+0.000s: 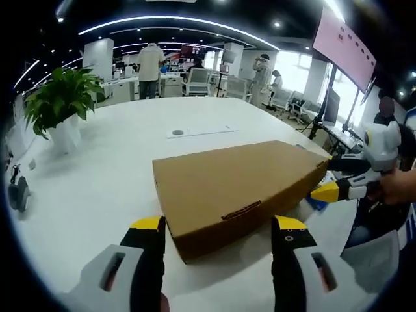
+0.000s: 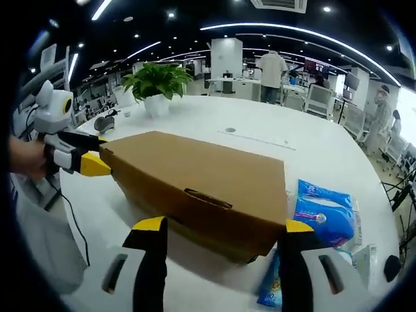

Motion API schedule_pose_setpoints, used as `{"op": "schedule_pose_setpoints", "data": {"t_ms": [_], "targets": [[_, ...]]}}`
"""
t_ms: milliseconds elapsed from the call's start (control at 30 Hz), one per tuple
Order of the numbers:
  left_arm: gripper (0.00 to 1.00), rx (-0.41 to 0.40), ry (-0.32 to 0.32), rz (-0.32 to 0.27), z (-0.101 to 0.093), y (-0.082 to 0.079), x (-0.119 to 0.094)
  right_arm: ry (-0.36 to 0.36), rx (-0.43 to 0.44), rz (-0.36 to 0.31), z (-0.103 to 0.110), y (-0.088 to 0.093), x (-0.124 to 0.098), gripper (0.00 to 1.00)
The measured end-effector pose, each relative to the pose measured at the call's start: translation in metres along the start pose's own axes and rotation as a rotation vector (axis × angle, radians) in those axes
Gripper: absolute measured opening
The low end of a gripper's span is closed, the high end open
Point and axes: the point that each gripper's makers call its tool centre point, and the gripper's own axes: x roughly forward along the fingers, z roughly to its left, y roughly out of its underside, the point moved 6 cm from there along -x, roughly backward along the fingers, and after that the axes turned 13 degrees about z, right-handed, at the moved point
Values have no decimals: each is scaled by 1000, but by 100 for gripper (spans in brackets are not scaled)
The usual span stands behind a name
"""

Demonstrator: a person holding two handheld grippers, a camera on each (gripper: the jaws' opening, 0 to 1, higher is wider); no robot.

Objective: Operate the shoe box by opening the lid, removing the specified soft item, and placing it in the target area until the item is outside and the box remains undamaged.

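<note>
A brown cardboard shoe box (image 1: 240,182) lies flat on the white table (image 1: 97,188), lid closed, with its tuck tab (image 1: 242,210) facing me. My left gripper (image 1: 219,227) is open, its yellow-tipped jaws standing on either side of the box's near end. My right gripper (image 1: 335,179) comes in from the right, jaws apart around the box's far corner. In the right gripper view the same box (image 2: 201,172) shows its tab (image 2: 208,197), and my right gripper (image 2: 224,227) is open at that end. My left gripper (image 2: 91,153) is at the box's left corner.
A potted plant (image 1: 62,97) (image 2: 156,81) stands on the table beyond the box. Blue soft packs (image 2: 322,208) lie beside the box, and another pack (image 2: 273,286) sits by my right jaw. A person's hand (image 2: 23,156) holds the left gripper. Desks, chairs and people fill the background.
</note>
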Motion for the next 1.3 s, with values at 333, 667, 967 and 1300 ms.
{"op": "schedule_pose_setpoints", "data": {"t_ms": [333, 667, 967, 1300], "targets": [[64, -27, -5, -14, 3, 1, 1, -10, 21, 13, 0, 3, 3, 68], [64, -93, 11, -31, 0, 2, -5, -28, 39, 17, 2, 6, -2, 67], [65, -358, 47, -60, 5, 12, -9, -112, 286, 20, 2, 15, -8, 67], [76, -544, 107, -50, 7, 28, -3, -208, 527, 14, -1, 20, -4, 75]]}}
